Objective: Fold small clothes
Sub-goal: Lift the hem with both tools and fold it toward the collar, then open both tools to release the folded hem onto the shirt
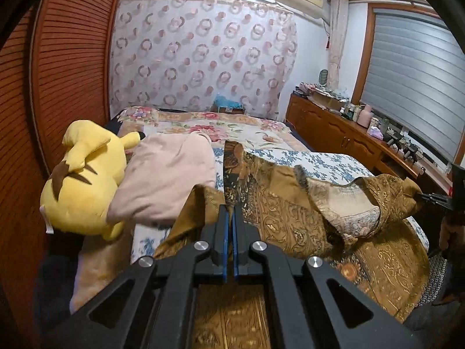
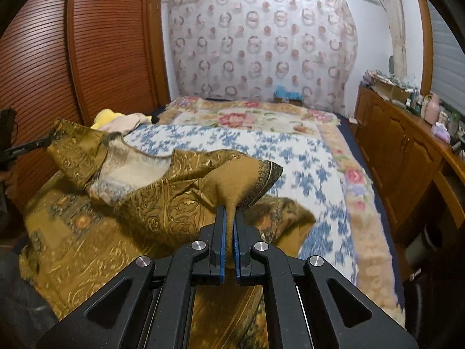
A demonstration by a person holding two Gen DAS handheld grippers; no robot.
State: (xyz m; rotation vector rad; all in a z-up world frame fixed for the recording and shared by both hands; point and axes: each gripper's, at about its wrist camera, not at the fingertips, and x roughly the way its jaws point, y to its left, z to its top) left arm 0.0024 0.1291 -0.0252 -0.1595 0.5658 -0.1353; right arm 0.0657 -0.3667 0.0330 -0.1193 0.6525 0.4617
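Note:
A brown-gold patterned garment [image 1: 290, 212] lies over the near end of the bed, its upper edge lifted between both grippers. My left gripper [image 1: 230, 208] is shut on one corner of that edge, with cloth standing up past the tips. In the right wrist view my right gripper [image 2: 230, 209] is shut on the other corner of the garment [image 2: 162, 203], whose dark-bordered tip points right. Each view shows the other gripper at its edge: the right gripper [image 1: 433, 197] at the far right, the left gripper [image 2: 32, 145] at the far left. The garment's pale inner side sags between them.
The bed wears a blue-flowered sheet [image 2: 261, 151] and a rose-patterned blanket [image 1: 221, 128]. A yellow plush toy [image 1: 84, 180] and a pink pillow [image 1: 168, 174] lie at the left by the slatted wardrobe [image 1: 66, 58]. A wooden sideboard [image 2: 401, 151] with small items runs along the right.

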